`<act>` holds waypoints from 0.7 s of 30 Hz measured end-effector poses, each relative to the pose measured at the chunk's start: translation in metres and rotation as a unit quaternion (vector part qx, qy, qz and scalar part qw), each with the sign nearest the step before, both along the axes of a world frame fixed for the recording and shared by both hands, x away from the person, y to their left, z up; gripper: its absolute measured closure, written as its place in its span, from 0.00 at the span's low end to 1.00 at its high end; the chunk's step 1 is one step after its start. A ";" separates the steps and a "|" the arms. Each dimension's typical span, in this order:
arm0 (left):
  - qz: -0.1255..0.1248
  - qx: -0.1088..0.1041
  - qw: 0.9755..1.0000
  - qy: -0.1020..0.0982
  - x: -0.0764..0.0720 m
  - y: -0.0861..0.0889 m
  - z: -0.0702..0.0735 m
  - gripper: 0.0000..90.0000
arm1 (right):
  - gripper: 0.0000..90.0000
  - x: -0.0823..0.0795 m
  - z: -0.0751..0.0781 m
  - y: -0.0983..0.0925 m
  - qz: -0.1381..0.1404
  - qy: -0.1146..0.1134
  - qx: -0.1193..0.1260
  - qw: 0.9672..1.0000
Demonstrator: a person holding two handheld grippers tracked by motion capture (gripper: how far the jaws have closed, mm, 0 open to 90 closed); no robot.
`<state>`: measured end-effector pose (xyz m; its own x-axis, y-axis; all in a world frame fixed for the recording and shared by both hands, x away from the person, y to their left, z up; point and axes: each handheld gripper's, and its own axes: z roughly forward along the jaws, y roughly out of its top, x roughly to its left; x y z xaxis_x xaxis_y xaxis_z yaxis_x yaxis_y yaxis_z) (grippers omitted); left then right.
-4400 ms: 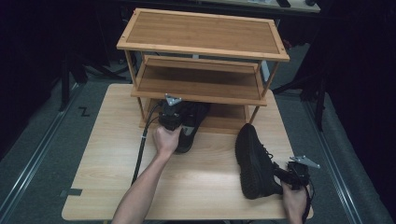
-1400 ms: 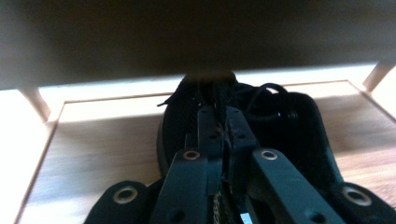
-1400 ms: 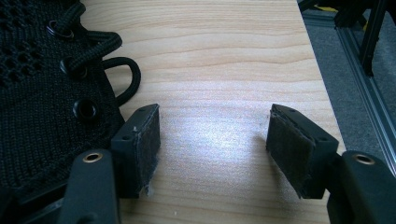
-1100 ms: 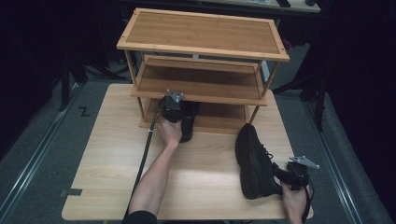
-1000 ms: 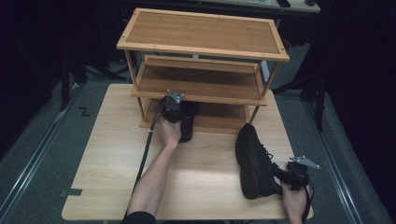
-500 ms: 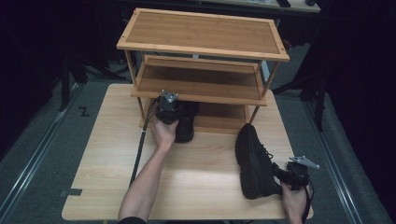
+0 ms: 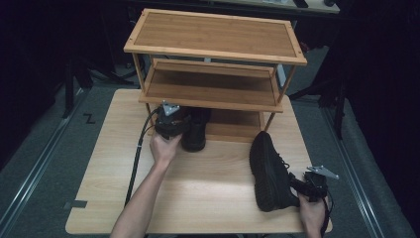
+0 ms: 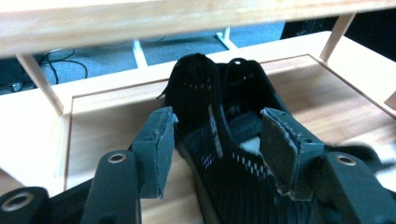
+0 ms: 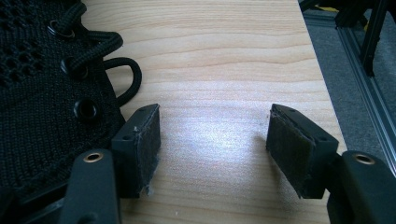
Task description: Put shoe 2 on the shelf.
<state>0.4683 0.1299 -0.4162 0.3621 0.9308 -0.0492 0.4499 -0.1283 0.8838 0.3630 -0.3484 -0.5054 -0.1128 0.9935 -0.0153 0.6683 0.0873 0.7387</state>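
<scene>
On the tabletop [image 7: 198, 188] stands a three-level wooden shoe rack [image 7: 213, 54], set toward the far edge. Two black shoes are in play.

Left claw [image 8: 217, 140]: jaws spread; they have just been opening. Left gripper view shows the first black shoe [image 8: 224, 135] between the two pads, heel end toward the camera, toe pointing into the rack. Neither pad presses on it; a gap shows on the left pad's side, and the right pad stands just beside the shoe's collar. High view puts the left claw [image 7: 171, 121] at the front of the rack's bottom shelf [image 7: 237, 130], with the shoe [image 7: 195, 131] just beside it, toe under the middle shelf and heel part jutting out toward the person. Whether the heel rests on the shelf lip or the tabletop cannot be told.

Right claw [image 9: 212, 135]: jaws spread, nothing between the pads but bare tabletop [image 9: 210, 70]. The second black shoe [image 9: 46, 84] lies touching or just beside the outer face of the left pad; laces and eyelets are visible. High view shows the right claw [image 7: 302, 186] near the front right corner of the tabletop, held in the person's right hand [image 7: 312, 213], with the second shoe [image 7: 270, 171] lying on its side, sole toward the left, toe toward the rack.

Top and middle shelves carry nothing.
</scene>
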 end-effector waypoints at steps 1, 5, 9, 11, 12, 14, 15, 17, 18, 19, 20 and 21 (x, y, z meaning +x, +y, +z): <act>0.000 0.001 1.000 0.001 -0.003 0.003 0.000 0.50 | 0.39 0.000 0.000 0.000 0.000 0.000 0.000 1.000; -0.003 -0.010 1.000 0.002 -0.016 0.013 0.000 0.49 | 0.40 0.000 0.000 0.000 0.004 0.000 0.001 1.000; -0.018 -0.013 1.000 0.010 -0.030 0.022 -0.003 0.49 | 0.40 0.000 0.000 0.000 0.005 0.000 0.001 1.000; -0.027 -0.010 0.999 0.014 -0.038 0.026 -0.006 0.50 | 0.40 0.000 0.000 0.000 0.005 0.000 0.001 1.000; -0.027 -0.012 0.999 0.016 -0.042 0.029 -0.009 0.50 | 0.40 0.000 0.000 0.000 0.005 0.001 0.002 1.000; -0.032 -0.016 0.999 0.024 -0.052 0.034 -0.015 0.50 | 0.40 0.000 0.000 0.000 0.005 0.001 0.002 1.000; -0.034 -0.015 0.999 0.027 -0.055 0.037 -0.017 0.50 | 0.40 0.000 0.000 -0.001 0.007 0.001 0.002 1.000; -0.035 -0.015 0.999 0.034 -0.064 0.042 -0.024 0.49 | 0.40 0.001 0.000 -0.002 0.011 0.000 0.005 1.000; -0.036 -0.014 0.998 0.039 -0.068 0.045 -0.027 0.49 | 0.39 0.001 0.000 -0.003 0.011 0.000 0.008 1.000; -0.035 -0.014 0.998 0.041 -0.073 0.048 -0.030 0.48 | 0.39 0.000 0.000 -0.003 0.012 0.001 0.012 1.000; -0.033 -0.012 0.998 0.043 -0.077 0.050 -0.033 0.48 | 0.39 0.000 0.000 -0.004 0.014 0.000 0.013 1.000; -0.032 -0.010 0.998 0.047 -0.082 0.052 -0.037 0.48 | 0.39 0.000 0.000 -0.005 0.017 -0.001 0.014 1.000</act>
